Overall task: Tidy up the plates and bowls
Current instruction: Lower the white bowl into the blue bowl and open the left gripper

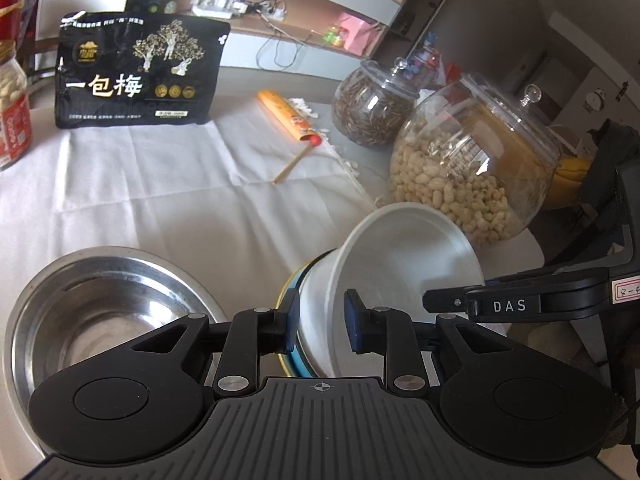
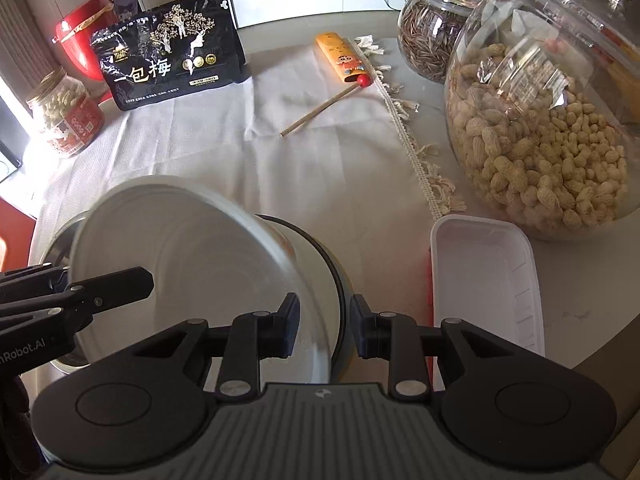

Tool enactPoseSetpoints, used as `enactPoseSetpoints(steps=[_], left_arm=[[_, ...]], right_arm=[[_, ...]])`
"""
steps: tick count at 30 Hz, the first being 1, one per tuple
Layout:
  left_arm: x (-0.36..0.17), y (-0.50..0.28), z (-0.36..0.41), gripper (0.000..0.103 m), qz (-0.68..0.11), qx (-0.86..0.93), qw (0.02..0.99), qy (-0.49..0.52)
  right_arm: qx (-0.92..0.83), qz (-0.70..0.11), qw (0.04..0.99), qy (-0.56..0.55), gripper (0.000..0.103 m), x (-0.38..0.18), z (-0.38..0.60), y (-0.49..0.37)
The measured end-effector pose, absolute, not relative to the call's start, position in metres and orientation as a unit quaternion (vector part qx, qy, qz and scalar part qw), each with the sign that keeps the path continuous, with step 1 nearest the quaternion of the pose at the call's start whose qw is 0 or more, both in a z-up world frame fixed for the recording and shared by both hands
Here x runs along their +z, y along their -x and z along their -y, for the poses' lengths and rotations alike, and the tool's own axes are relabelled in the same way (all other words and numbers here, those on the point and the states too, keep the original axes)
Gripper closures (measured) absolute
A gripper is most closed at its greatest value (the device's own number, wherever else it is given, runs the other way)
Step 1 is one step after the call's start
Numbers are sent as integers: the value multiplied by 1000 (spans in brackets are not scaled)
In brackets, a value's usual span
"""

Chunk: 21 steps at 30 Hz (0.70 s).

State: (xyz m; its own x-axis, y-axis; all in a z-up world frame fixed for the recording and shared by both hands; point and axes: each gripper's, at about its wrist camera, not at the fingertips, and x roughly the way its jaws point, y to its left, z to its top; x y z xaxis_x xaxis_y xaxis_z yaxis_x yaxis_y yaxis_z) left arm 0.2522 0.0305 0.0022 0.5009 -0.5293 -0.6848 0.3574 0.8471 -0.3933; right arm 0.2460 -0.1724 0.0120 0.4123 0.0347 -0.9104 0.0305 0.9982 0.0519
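White bowl (image 1: pixel 400 264) sits tilted in the near middle of the surface (image 2: pixel 320 168), its base nested in a blue/yellow-rimmed bowl (image 1: pixel 289 300); in left wrist view its mouth opens up and to the right, toward the peanut jar (image 1: pixel 472 160). Steel bowl (image 1: pixel 100 312) stands upright, just left of it. White rectangular tray (image 2: pixel 488 280) lies flat to the right, long axis running front-to-back.

Left tool (image 1: pixel 320 324): jaws apart, released, w/ the white bowl's lower wall between them; can't tell if the pads touch it. Right tool (image 2: pixel 325 326): jaws parted, released, straddling the white bowl's rim and the outer bowl edge.

Writing: black snack bag (image 1: pixel 140 72) reads "一包梅"; the right tool's arm in left wrist view reads "DAS"; the left tool's body in right wrist view shows "nRobot.AI". Red-label jar (image 2: pixel 66 114) text too small to read. Orange sleeve w/ cartoon print (image 2: pixel 340 56), a stick poking out. Seed jar (image 2: pixel 432 36) stands behind the peanut jar.
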Motion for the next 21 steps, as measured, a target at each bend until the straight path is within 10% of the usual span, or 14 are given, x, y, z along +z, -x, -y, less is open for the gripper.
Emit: enactPoseSetpoints(steps=[21], left_arm=[[14,-240,-44,76,-389,-265,874,123]], right_arm=[[-14,-470,882,0,67,39,168,-226]])
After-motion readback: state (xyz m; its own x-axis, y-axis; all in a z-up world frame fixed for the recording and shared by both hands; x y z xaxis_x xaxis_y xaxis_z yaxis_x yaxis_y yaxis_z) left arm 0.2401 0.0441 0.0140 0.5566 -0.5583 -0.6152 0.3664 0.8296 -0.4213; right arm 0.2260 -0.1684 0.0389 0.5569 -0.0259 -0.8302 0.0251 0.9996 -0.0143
